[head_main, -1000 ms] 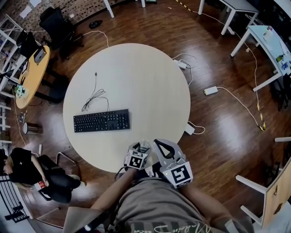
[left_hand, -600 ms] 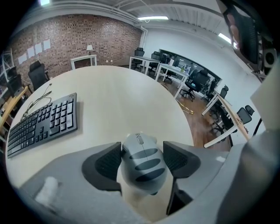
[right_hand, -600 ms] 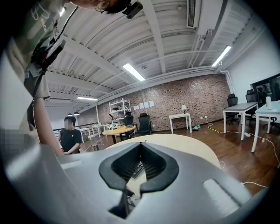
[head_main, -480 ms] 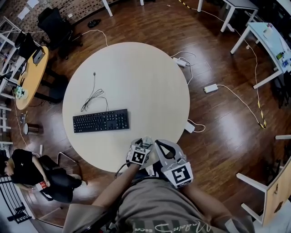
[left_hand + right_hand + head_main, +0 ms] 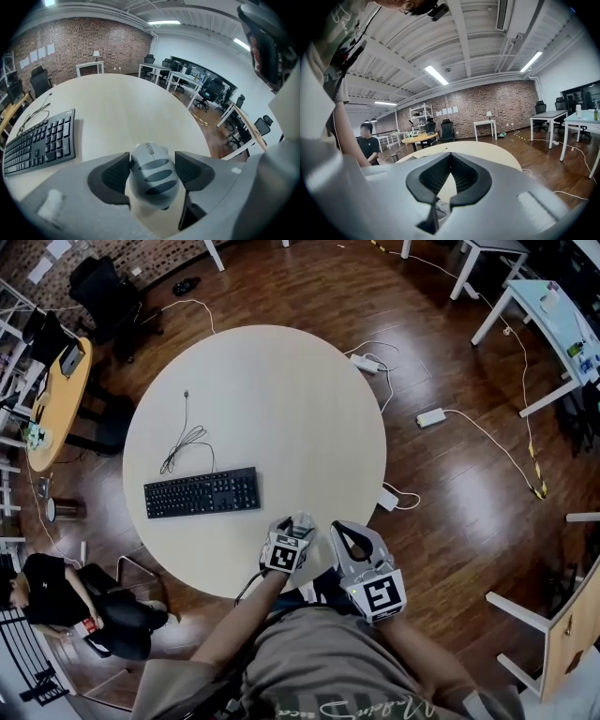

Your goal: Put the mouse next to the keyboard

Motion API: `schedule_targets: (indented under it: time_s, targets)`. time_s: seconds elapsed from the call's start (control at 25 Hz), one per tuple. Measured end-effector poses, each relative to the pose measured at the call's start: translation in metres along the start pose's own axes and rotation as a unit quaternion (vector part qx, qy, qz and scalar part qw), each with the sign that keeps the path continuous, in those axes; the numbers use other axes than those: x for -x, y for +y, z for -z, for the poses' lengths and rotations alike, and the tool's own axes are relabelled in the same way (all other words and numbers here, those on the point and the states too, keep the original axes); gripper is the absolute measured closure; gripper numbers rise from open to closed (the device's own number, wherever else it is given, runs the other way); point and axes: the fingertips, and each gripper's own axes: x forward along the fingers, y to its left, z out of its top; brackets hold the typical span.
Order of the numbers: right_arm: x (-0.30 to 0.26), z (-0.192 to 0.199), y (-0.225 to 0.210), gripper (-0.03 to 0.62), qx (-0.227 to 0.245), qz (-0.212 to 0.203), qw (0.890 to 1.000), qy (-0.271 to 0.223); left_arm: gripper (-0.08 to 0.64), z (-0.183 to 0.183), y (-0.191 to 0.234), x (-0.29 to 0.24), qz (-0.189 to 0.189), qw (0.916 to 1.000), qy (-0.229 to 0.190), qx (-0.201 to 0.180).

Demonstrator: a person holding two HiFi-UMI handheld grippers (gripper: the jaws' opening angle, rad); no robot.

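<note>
A grey mouse [image 5: 152,173] sits between the two dark pads of my left gripper [image 5: 149,172], which is shut on it. In the head view the left gripper [image 5: 298,524] hovers over the near edge of the round beige table [image 5: 281,381]. The black keyboard [image 5: 202,492] lies to its left on the table, also seen in the left gripper view as the keyboard [image 5: 40,140]. My right gripper [image 5: 349,532] is just right of the left one, off the table's edge. Its jaws meet at the tips in the right gripper view [image 5: 450,157] with nothing held.
The keyboard's cable [image 5: 183,437] is bunched behind it. Power strips [image 5: 366,363] and cords lie on the wooden floor to the right. A seated person [image 5: 47,592] is at the lower left, near a small wooden table [image 5: 56,399]. White desks [image 5: 553,334] stand at the upper right.
My left gripper with the mouse has edged forward over the table's near rim. The right gripper has shifted slightly to the right.
</note>
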Motion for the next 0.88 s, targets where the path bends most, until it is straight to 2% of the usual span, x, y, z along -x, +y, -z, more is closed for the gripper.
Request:
schedule_targets:
  time_s: [0.6,0.88]
  targets:
    - [-0.008,-0.022,-0.034,0.588,0.026,0.015,0.999,-0.011,0.245,-0.050,0.009,-0.027,0.008,0.9999,-0.007,-0.003]
    - [-0.015,-0.021,-0.056,0.588,0.018,0.024,1.000,-0.003,0.242,-0.075,0.008,-0.040,0.020,0.9997,-0.014,-0.002]
